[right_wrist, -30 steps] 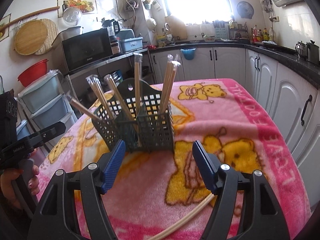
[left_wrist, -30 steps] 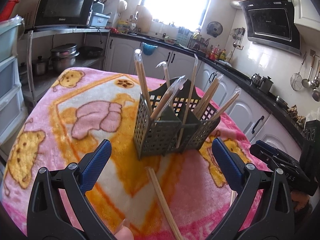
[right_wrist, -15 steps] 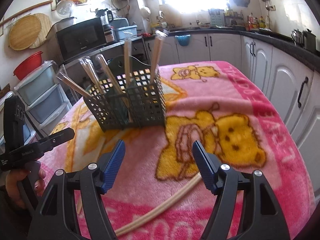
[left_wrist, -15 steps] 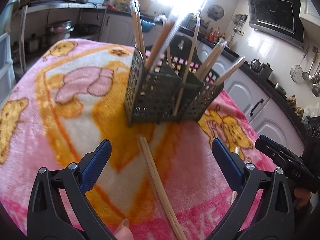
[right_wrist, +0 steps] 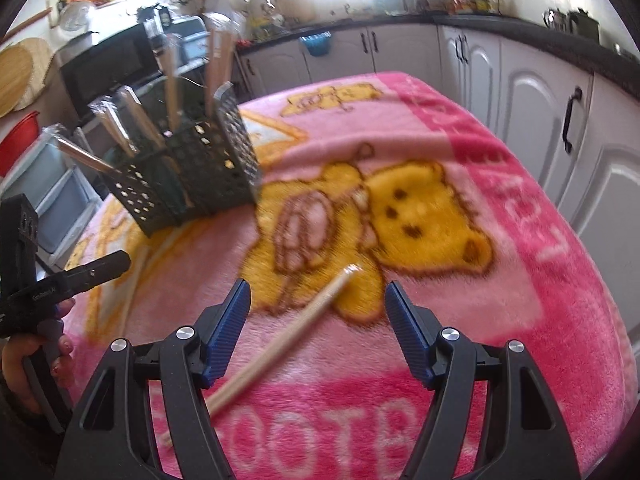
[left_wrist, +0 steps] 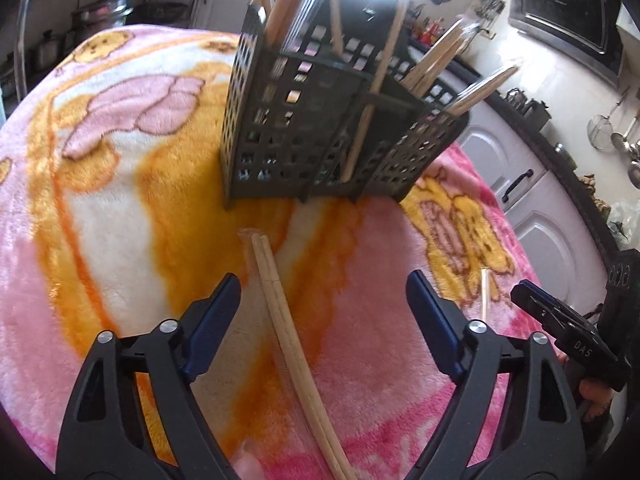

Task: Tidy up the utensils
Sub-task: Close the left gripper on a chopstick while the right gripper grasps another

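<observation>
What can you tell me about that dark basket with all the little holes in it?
The basket is a dark grey-green caddy, plastic by its look, with walls full of small square holes. Dividers split it into compartments, and a taller handle piece rises from its middle. It stands upright on the pink bear blanket. Wooden chopsticks, some in clear wrappers, stand inside and lean outward over its rim. Neither gripper touches it.

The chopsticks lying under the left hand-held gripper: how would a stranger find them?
Start at the dark perforated utensil basket on the pink bear blanket. In front of it lies one wrapped chopstick pair, flat between the left hand-held gripper's open jaws. The basket's pairs stand upright.
</observation>
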